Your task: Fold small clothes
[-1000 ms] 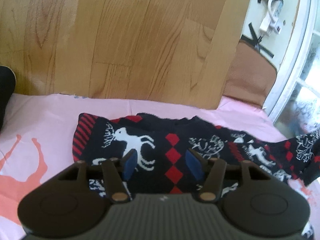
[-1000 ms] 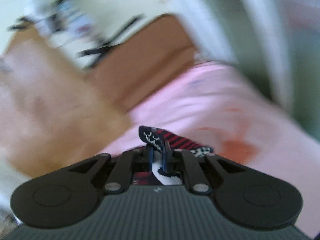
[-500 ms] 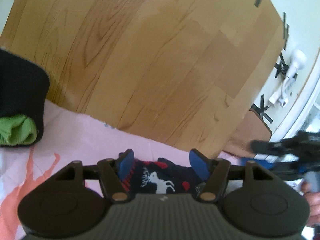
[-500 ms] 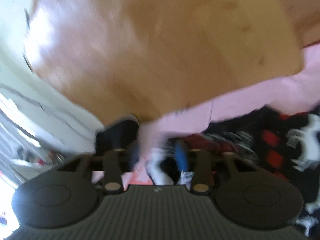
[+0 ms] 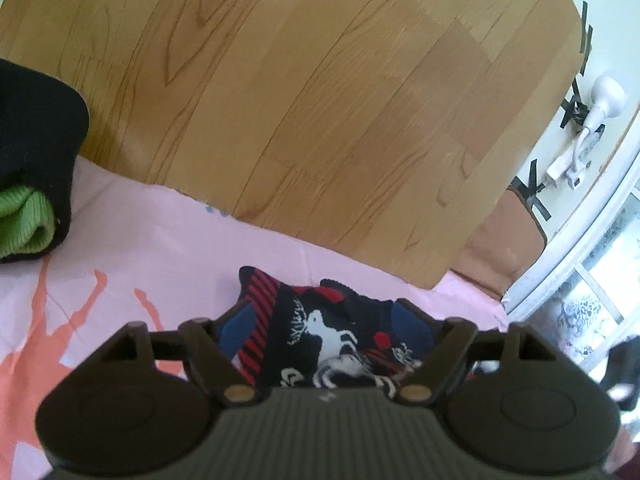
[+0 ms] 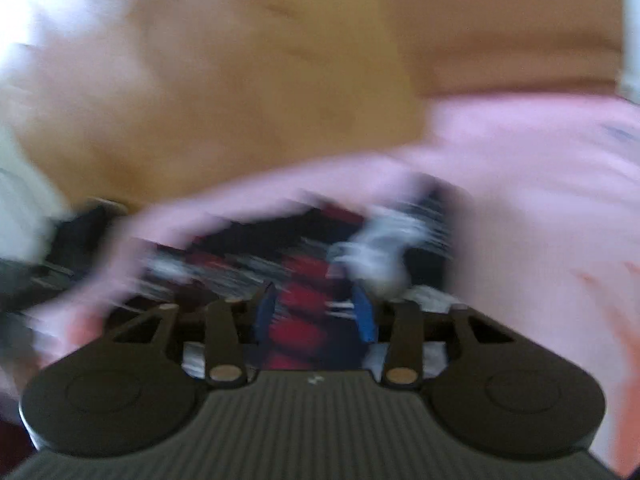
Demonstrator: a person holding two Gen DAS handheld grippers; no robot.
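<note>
a: which step?
b: mid-fold, i'd judge. reindeer sock (image 5: 320, 336) bunched on the pink sheet (image 5: 160, 240) near the bed's far edge, between the spread left gripper (image 5: 324, 330).
a: right gripper (image 6: 316, 314)?
b: blurred; spread too, over the sock. next: pinch, flatten.

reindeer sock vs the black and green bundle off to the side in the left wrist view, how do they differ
The reindeer sock is patterned in black, red and white; the black and green bundle is plain black around a bright green inside. The sock lies between the open fingers of the left gripper; the bundle sits apart at the picture's left edge, with no gripper near. The sock looks flatter, the bundle thick and rolled. Both rest on the pink sheet.
</note>
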